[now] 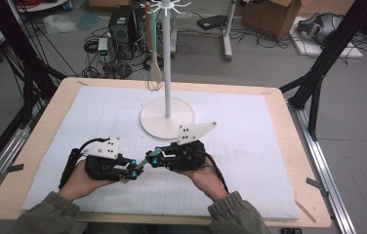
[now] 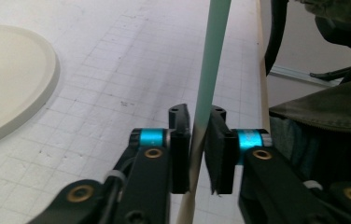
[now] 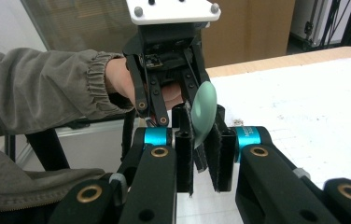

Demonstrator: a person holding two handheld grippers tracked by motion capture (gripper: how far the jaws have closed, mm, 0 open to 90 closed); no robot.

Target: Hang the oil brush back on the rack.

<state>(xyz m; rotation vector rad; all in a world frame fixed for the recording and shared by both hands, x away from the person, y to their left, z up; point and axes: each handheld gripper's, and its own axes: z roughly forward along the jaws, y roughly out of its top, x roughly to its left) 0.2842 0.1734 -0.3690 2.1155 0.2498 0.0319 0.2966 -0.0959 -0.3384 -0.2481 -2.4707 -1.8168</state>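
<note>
A slim pale green spoon hangs just above the white mat, bridging my two grippers, which point at each other near the table's front. My left gripper is shut on its handle, where the green gives way to a wooden end down between the pads. My right gripper is shut on the other end. In the right gripper view the green bowl sits upright between the black pads, with the other hand and its grey-green sleeve behind it.
A white stand with a round base and tall pole rises behind the grippers. From its top hooks hangs a wooden spoon with a green handle. The gridded white mat covers the wooden table. Cables and boxes lie on the floor beyond.
</note>
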